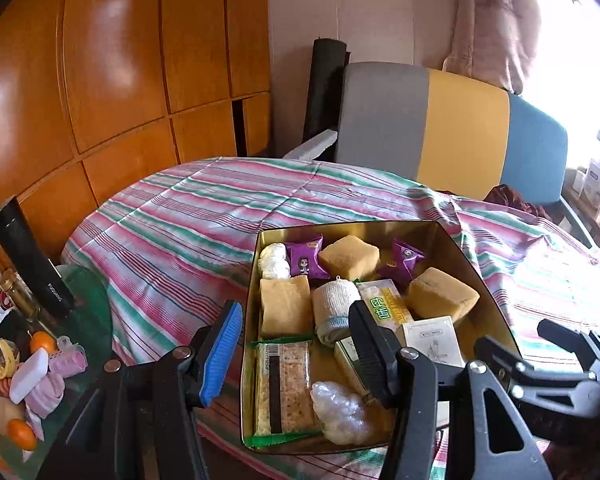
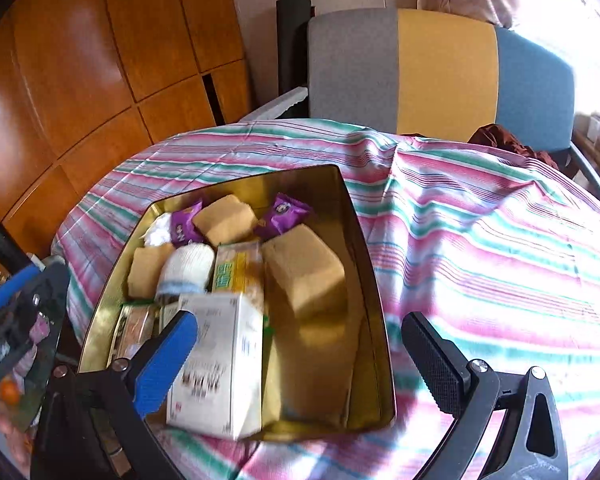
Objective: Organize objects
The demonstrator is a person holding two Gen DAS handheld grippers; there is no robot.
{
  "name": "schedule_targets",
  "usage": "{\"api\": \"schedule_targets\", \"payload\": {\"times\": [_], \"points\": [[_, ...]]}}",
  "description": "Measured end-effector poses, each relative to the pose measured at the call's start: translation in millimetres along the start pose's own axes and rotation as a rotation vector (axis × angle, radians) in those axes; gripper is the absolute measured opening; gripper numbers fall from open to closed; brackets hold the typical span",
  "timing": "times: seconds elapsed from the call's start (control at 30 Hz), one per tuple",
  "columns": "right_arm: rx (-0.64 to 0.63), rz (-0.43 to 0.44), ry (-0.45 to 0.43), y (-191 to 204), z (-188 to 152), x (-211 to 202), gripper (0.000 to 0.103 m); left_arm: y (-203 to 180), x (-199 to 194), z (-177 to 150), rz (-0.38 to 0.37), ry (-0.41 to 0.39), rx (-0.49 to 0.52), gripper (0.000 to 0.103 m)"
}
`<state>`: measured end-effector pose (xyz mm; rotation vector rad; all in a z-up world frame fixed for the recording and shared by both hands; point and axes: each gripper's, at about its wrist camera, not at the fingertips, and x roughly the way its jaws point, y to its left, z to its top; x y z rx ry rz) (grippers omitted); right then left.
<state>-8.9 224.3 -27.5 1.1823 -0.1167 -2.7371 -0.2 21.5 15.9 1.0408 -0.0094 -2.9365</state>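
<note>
Room, as it stands. Left wall: glossy orange-brown wooden wardrobe [image 1: 112,80], panelled, one small door slightly ajar. Back wall [image 1: 360,4]: plain pale plaster. Against it: a chair [image 1: 452,124] with a backrest in grey, yellow and blue bands; a dark rolled mat [image 1: 324,84] upright beside it. Right: pinkish curtain [image 1: 496,20] beside a window [image 1: 580,60], daylight glaring white. Centre: bed [image 1: 204,208] under a pink, green and white striped cover.
</note>
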Motion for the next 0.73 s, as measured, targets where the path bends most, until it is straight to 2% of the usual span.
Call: {"api": "schedule_targets", "payload": {"times": [0.33, 0.67, 0.73], "points": [[-0.026, 0.029, -0.009, 11.4, -18.6, -16.9, 0.103, 3.6, 3.2, -6.2, -0.062, 0.047, -0.039, 0.056], [-0.028, 0.019, 0.003, 14.5, -20.6, -13.7, 0.103, 8.8, -3.1, -7.4, -0.007, -0.040, -0.044, 0.055], [-0.027, 0.018, 0.005, 14.8, -20.4, -12.6, 0.103, 8.8, -1.1, -6.0, -0.025, -0.025, -0.042, 0.055]]}}
